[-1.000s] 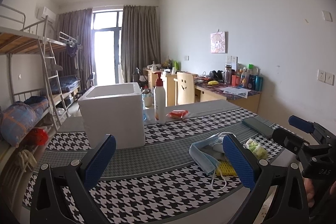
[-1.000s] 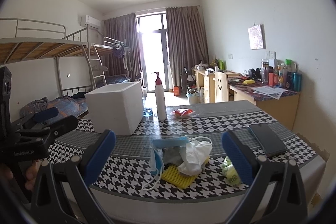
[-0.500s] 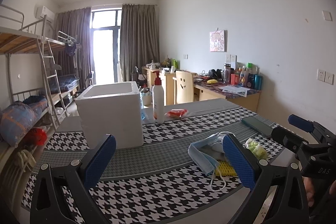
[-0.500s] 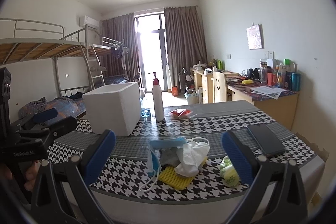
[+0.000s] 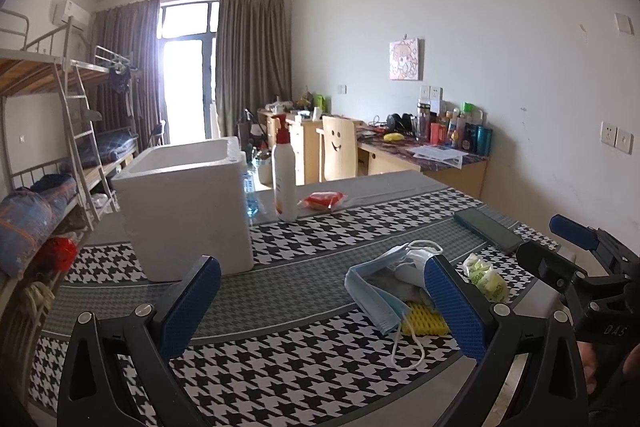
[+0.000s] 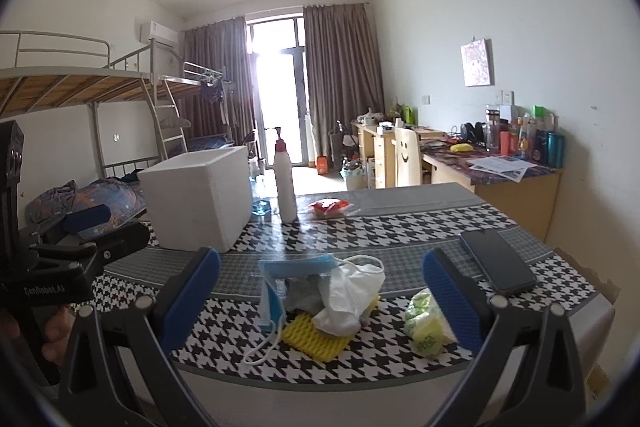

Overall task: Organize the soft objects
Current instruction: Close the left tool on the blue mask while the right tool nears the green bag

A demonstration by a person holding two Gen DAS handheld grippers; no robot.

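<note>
A pile of soft things lies on the houndstooth tablecloth: a blue face mask [image 6: 294,269] [image 5: 372,293], a white plastic bag [image 6: 348,291], a yellow foam net [image 6: 314,337] [image 5: 424,321] and a green-yellow packet [image 6: 424,321] [image 5: 486,277]. A white foam box [image 5: 188,211] [image 6: 198,201] stands open-topped at the left back. My left gripper [image 5: 320,307] hovers open over the cloth, left of the pile. My right gripper [image 6: 320,299] is open, with the pile between its fingers further ahead. Both hold nothing.
A white pump bottle [image 5: 284,175] and a red packet [image 5: 322,199] stand behind the box. A dark phone [image 6: 498,261] lies at the right. The table's near edge [image 6: 320,383] runs just under the right gripper. Bunk beds [image 5: 48,155] and desks fill the room beyond.
Both views have crept slightly; the pile and box sit a touch differently in frame. Nothing on the table has moved and both grippers stay open.
</note>
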